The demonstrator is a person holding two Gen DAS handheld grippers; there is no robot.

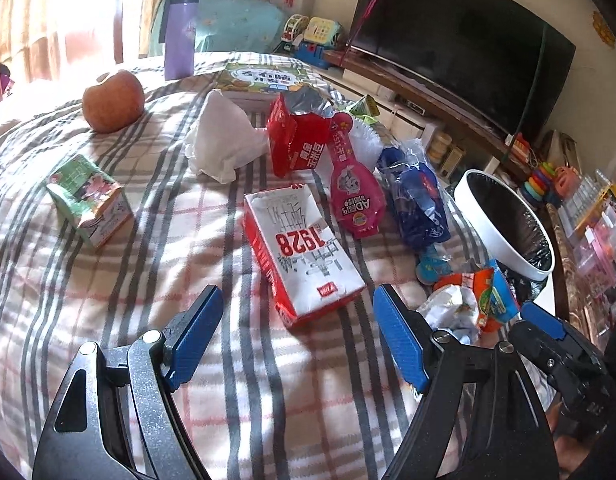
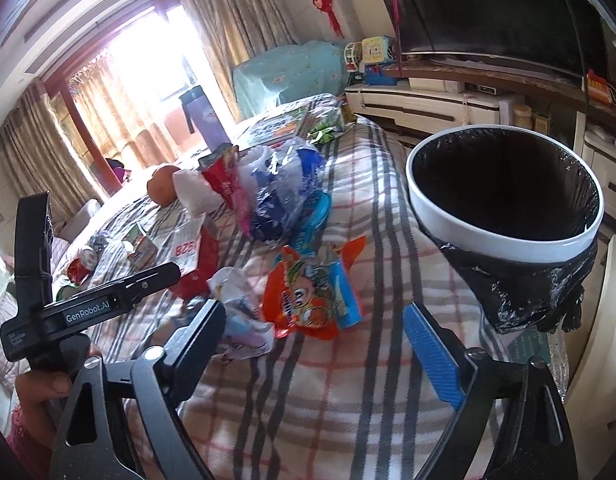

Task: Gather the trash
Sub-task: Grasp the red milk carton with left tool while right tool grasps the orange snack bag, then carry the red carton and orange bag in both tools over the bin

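Both grippers gape empty: left gripper (image 1: 298, 312) over the red-and-white carton (image 1: 304, 252), right gripper (image 2: 316, 332) framing the orange wrapper (image 2: 312, 292) (bin (image 2: 504, 236) just beside, ready).

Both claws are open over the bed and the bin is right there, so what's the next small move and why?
Probably ease the right claw forward and down onto the crumpled orange snack wrapper. Its jaws stand open and empty, the wrapper lies just ahead of them on the plaid blanket, and the white bin with a black liner is close beside it, so the carry would be short.
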